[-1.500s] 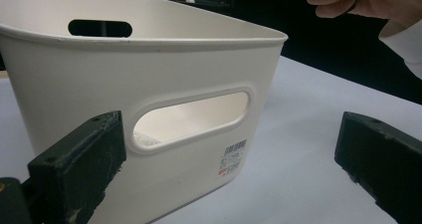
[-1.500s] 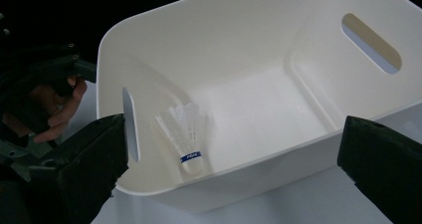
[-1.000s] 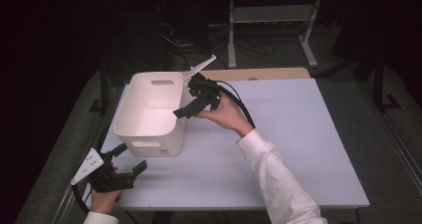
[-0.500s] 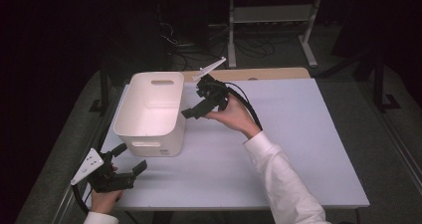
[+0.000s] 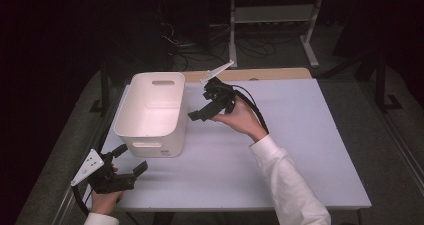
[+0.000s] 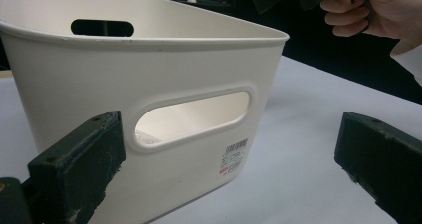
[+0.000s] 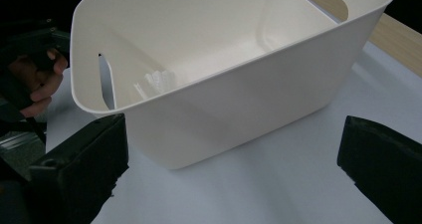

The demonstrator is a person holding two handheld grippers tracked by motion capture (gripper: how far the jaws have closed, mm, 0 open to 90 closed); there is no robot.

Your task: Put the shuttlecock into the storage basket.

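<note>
1. My right claw hangs in the air just beside the right wall of the white bin, jaws spread wide and holding nothing. If I swing in too fast, the lower jaw could knock the wall before I have the rim between the jaws, and I judge a light, empty bin like this would skid across the table
2. My left claw rests low near the front left corner of the table, also spread wide and empty, just short of the bin's near end wall, where the handle slot faces it. If I push it forward carelessly, one jaw could jam in that slot or shove the bin away from me
3. The bin stands upright on the left half of the table, close to its left edge. A push from the right with nothing bracing the far side could slide it toward that edge
4. Something small and pale lies on the bin's floor; I cannot tell what it is. Tipping the bin while lifting by one wall could spill it
5. The cable trails over my right wrist; it could drag on the rim if I reach across the bin
</note>
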